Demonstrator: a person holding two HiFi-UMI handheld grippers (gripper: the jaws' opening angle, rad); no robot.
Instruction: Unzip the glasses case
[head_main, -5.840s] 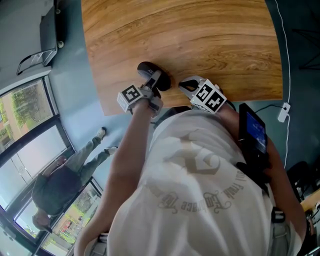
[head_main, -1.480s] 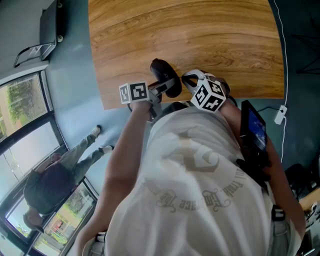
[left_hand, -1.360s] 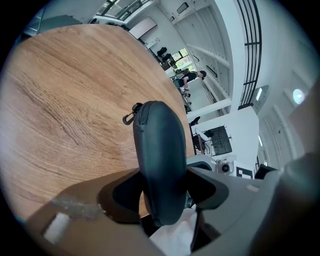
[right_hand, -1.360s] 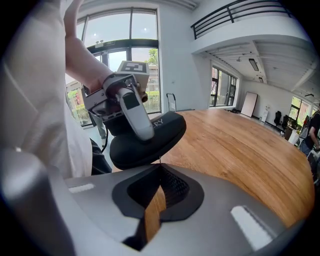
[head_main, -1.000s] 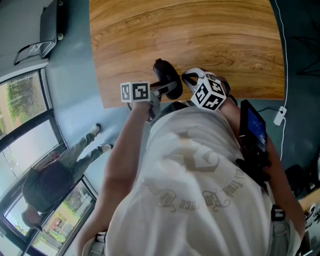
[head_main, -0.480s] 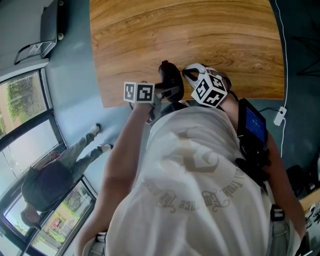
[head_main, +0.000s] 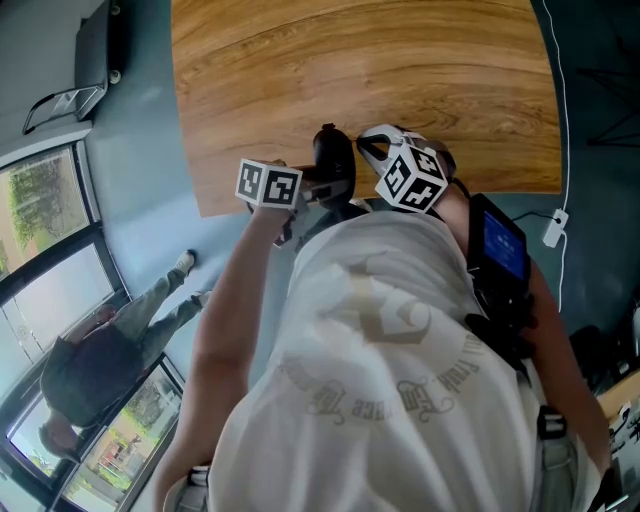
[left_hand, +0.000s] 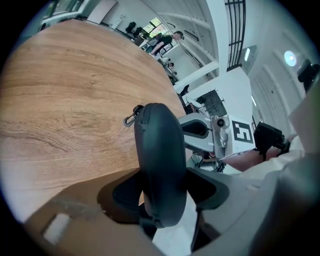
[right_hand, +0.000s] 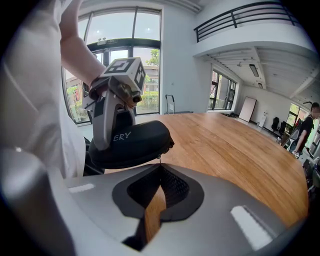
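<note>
Head view: dark case over near edge of wooden table, close to torso. Left gripper reaching in from the left, marker cube at the wrist end; right gripper just beside the case on the right. Left gripper view: left gripper clamped on the case, pads pressing both broad sides, jaws about half apart. Case standing on edge, long axis pointing away over the table; small metal clip at its far end. Right gripper partly hidden behind the case. Right gripper view: right gripper with tips closed on a thin pull hanging from the case end; narrow gap farther back. Case held clear of the table.
</note>
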